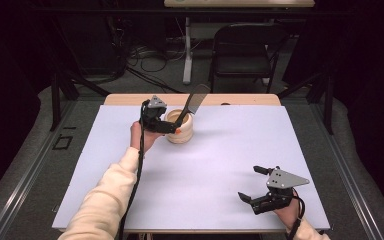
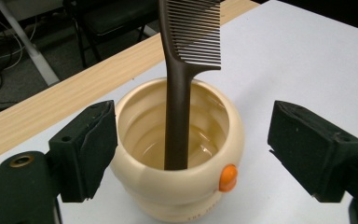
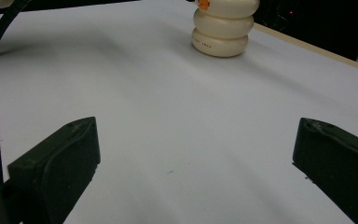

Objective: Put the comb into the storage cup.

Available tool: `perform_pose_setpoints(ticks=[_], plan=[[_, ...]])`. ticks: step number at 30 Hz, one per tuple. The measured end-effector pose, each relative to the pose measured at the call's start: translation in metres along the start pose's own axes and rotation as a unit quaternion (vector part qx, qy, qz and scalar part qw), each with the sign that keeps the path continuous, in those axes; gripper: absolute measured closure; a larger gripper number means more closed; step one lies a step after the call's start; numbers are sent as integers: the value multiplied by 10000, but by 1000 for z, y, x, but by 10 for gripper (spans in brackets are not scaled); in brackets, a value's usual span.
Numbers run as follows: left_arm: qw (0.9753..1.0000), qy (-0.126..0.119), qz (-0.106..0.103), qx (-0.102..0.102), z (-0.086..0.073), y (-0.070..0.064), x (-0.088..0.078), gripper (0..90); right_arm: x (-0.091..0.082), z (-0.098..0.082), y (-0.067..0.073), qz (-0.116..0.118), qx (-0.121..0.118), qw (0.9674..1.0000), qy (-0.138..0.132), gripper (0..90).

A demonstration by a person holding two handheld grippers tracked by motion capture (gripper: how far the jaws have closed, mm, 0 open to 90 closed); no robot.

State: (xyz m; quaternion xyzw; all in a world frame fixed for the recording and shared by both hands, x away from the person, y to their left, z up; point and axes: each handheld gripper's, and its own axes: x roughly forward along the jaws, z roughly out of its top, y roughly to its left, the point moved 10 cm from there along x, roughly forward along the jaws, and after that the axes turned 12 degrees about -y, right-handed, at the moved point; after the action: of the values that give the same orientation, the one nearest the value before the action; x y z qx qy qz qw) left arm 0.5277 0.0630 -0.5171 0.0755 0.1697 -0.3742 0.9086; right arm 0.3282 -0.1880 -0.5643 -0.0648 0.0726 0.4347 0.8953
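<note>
A cream ribbed cup [image 1: 181,131] with an orange dot stands on the white table top, toward the back left. A dark brown comb [image 1: 192,102] stands in it, handle down and teeth up, leaning toward the back right. In the left gripper view the comb [image 2: 177,93] rests against the near inner wall of the cup [image 2: 177,186]. My left gripper [image 1: 165,125] is just left of the cup, open, its jaws [image 2: 193,149] standing wide on either side of the cup without pressing it. My right gripper [image 1: 248,182] rests open near the front right, nothing between its jaws [image 3: 196,163]; the cup [image 3: 221,32] is far ahead of it.
The white sheet [image 1: 220,160] covers a wooden table whose bare edge [image 1: 130,99] runs along the back. Behind the table stand a black folding chair [image 1: 245,45] and a desk leg among floor cables.
</note>
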Motion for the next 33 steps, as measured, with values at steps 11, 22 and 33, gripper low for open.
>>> perform_pose_setpoints(ticks=[11, 22, 33], plan=[[9999, 77, 71, -33, -8, 3, -22, 64, 1, -1, 0, 4, 14, 10000, 32, 1], [9998, 64, 126, -117, -20, 2, -44, 4, 0, -1, 0, 6, 2, 10000, 40, 1], [9995, 72, 222, -211, -33, 5, -61, 3, 0, -1, 0, 17, 3, 10000, 45, 1]])
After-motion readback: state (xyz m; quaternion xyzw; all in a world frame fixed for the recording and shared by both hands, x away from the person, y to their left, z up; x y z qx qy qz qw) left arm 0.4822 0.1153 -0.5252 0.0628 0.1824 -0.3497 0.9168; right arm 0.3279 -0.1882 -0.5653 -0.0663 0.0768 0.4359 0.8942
